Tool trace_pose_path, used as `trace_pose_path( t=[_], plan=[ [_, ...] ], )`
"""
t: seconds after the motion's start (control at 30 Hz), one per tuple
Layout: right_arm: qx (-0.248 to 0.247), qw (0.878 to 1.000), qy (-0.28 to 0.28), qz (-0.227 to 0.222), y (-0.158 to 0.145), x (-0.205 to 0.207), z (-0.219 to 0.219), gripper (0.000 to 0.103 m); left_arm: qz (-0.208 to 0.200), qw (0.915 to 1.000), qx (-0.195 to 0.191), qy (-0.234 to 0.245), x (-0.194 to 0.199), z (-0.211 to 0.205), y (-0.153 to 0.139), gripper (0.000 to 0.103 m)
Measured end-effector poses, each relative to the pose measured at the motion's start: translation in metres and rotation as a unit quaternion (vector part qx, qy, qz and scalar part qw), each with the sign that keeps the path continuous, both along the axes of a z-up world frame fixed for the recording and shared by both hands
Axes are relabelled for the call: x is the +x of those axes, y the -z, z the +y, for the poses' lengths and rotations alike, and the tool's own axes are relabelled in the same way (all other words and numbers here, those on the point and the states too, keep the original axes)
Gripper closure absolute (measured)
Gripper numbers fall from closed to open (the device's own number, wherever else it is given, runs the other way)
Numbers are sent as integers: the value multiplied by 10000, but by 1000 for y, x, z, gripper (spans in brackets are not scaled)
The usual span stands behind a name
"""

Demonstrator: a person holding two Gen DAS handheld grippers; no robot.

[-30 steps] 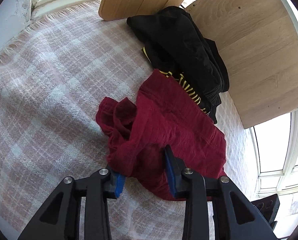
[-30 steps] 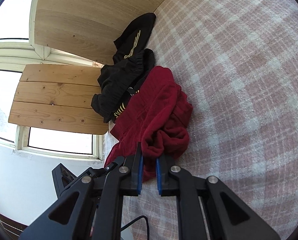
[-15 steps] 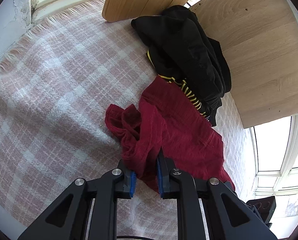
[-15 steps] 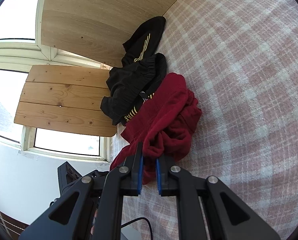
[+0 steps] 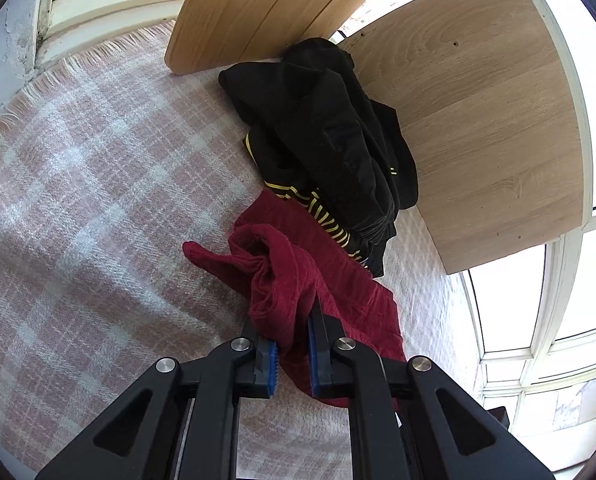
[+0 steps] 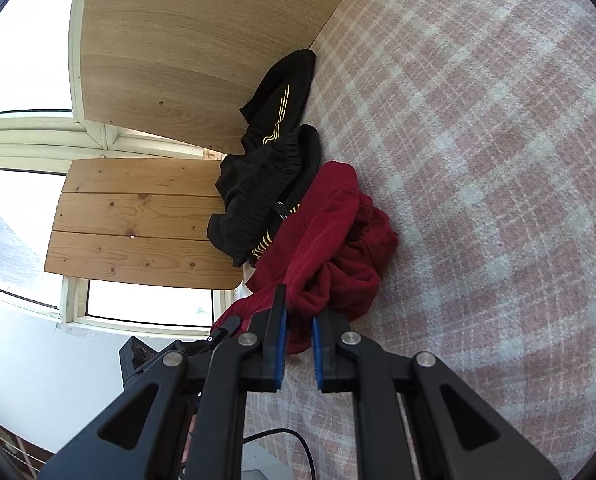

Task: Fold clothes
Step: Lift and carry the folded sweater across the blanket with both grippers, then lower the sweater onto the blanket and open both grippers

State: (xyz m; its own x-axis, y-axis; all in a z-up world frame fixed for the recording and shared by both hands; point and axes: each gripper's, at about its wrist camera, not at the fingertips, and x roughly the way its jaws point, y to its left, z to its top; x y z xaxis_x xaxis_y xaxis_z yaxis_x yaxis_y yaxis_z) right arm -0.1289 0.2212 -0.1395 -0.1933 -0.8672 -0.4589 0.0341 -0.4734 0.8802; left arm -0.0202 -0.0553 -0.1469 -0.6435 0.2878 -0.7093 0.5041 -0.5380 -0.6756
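A crumpled dark red garment (image 5: 337, 280) lies on a pink and white checked blanket (image 5: 98, 200). My left gripper (image 5: 286, 322) has a raised fold of its near edge between the blue pads, and the jaws are closing on it. In the right wrist view the same red garment (image 6: 329, 220) bunches up toward my right gripper (image 6: 299, 320), which is shut on another fold of it. A heap of black clothes with yellow stripes (image 5: 329, 132) touches the red garment's far side, and appears as black clothes (image 6: 270, 184) from the right.
A light wooden panel (image 5: 489, 120) and a board of pine planks (image 6: 138, 232) stand behind the clothes, with white window frames (image 5: 537, 320) beyond. The blanket (image 6: 477, 160) stretches wide beside the pile. A black box (image 6: 134, 356) and a cable (image 6: 298, 440) sit near my right gripper.
The left gripper's jaws have closed onto the red garment's fold and lifted it a little, drawing the cloth into a ridge. The right gripper keeps its grip and has barely shifted.
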Motion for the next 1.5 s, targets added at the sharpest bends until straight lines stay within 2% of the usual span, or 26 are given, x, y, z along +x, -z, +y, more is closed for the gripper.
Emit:
trace_pose_path(
  t=[0.3,0.53,0.77,0.87,1.0,1.1,1.2,1.33,1.5],
  plan=[
    [-341,9986,211,348,-34,-14,16,93,654,9978,121,26,-16,7,-41,93],
    [-501,9954,525,625,-65,-38,53,93,983,9945,256,241,-53,42,-71,93],
    [-195,9877,955,1224,-102,-108,124,93,1302,9881,209,789,-140,122,-101,93],
    [46,9828,1083,1498,-116,-146,157,93,1563,9823,69,1034,-180,170,-112,93],
    [170,9733,1318,1870,-131,-187,208,93,1948,9733,143,1202,-222,227,-115,93],
    [289,9711,1469,1856,-111,-202,247,93,1918,9728,197,1282,-237,267,-90,93],
    [534,9765,1474,1479,-68,-206,279,93,1356,9811,232,1359,-233,300,-40,93],
    [835,9825,1442,830,-9,-186,314,93,372,9897,229,1365,-202,326,25,93],
    [925,9847,1353,599,17,-157,328,93,69,9910,135,1330,-166,337,49,92]
  ],
)
